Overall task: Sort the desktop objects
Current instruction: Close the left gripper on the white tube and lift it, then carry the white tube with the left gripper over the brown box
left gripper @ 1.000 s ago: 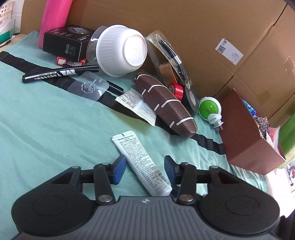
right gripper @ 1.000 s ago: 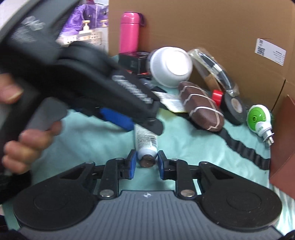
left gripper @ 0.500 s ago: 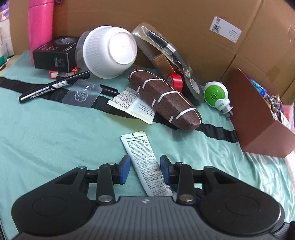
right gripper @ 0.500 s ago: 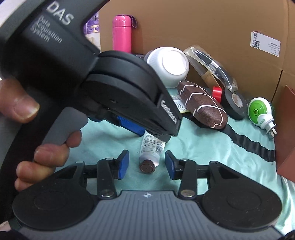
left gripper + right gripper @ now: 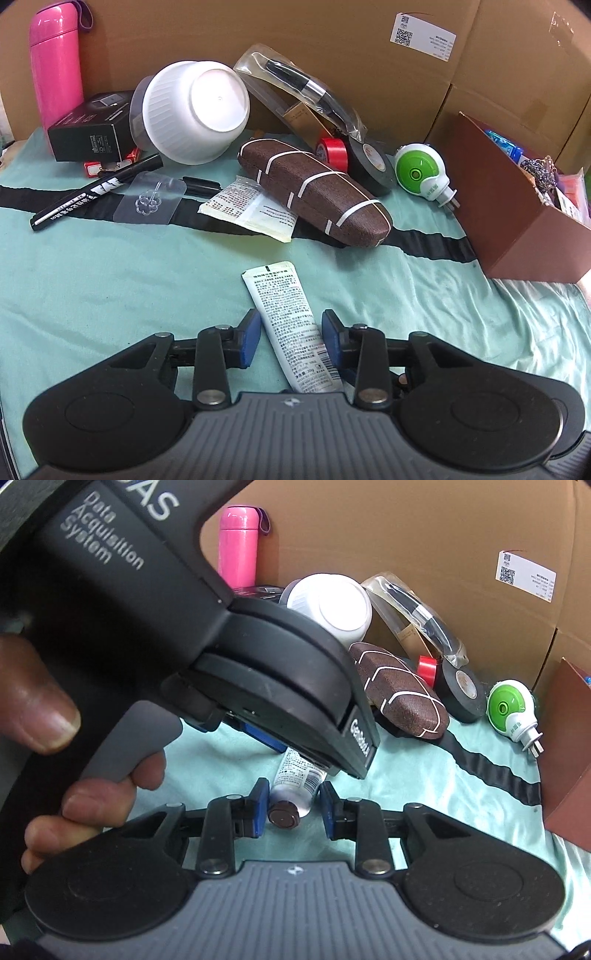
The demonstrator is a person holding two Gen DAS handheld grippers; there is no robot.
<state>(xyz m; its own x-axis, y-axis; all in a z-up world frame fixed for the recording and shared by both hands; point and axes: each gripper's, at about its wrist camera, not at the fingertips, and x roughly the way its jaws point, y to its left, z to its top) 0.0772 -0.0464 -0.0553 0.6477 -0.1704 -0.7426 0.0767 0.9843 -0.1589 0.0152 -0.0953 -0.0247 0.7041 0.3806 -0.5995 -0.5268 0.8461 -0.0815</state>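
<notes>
A white printed tube (image 5: 291, 325) with a brown cap (image 5: 283, 814) lies on the teal cloth. My left gripper (image 5: 290, 336) straddles the tube's body, blue pads close to it on both sides; I cannot tell if they touch. My right gripper (image 5: 291, 808) is open around the cap end, with gaps on both sides. The left gripper's body and the hand holding it (image 5: 110, 686) fill the left of the right wrist view and hide most of the tube.
A brown box (image 5: 517, 221) with items stands at the right. Behind lie a brown glasses case (image 5: 314, 188), a white bowl (image 5: 195, 110), a pink flask (image 5: 55, 66), a black box (image 5: 88, 129), a marker (image 5: 96, 188), tape rolls (image 5: 369, 162) and a green plug (image 5: 421, 173). Cardboard walls the back.
My right gripper has let go of the tube's cap and opened. My left gripper has swung over the tube and narrowed around its body.
</notes>
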